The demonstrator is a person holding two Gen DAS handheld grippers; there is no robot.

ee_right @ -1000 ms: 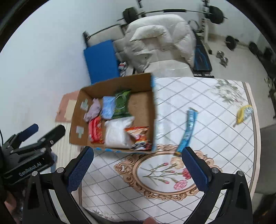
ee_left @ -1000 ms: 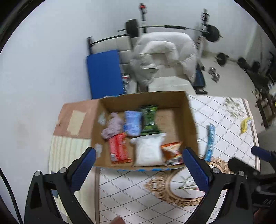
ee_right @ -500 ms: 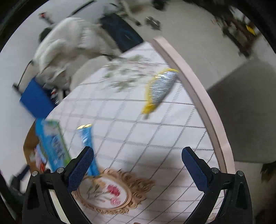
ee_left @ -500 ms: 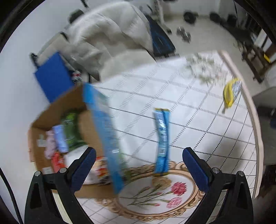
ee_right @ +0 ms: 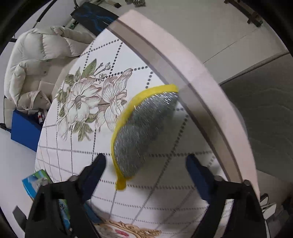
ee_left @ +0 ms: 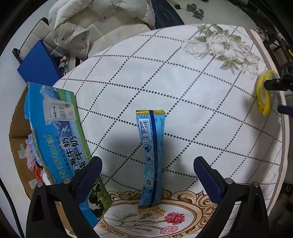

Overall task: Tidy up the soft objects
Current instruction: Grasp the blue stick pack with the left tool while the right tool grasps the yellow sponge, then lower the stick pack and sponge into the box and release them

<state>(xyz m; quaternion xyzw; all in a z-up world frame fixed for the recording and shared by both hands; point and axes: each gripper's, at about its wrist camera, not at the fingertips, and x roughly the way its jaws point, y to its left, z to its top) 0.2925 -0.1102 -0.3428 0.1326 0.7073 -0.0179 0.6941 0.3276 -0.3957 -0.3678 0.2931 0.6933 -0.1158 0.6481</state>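
Note:
A long light-blue snack packet (ee_left: pixel 151 157) lies flat on the white dotted tablecloth (ee_left: pixel 183 91). My left gripper (ee_left: pixel 147 170) hangs open straight above it, the packet's near half between the fingers without touching. At the left stands the cardboard box (ee_left: pixel 18 146) with a blue printed flap (ee_left: pixel 55 131) and soft packs inside. A yellow-rimmed silver scouring sponge (ee_right: pixel 144 131) lies near the table's rim (ee_right: pixel 183 64). My right gripper (ee_right: pixel 146 164) points down over it, jaws closing, the sponge's near end between the pads, which stay apart from it. The left wrist view shows this sponge (ee_left: pixel 263 91) at far right.
The table edge runs close to the right of the sponge, with floor beyond. A white puffy jacket (ee_left: pixel 102 23) lies on a bench behind the table, a blue pad (ee_left: pixel 38 64) beside it. Dumbbells (ee_left: pixel 196 11) sit on the floor.
Both grippers have swung right and dropped toward the table. The left went from over the box to over the blue packet, the right to the sponge, its jaws now narrower.

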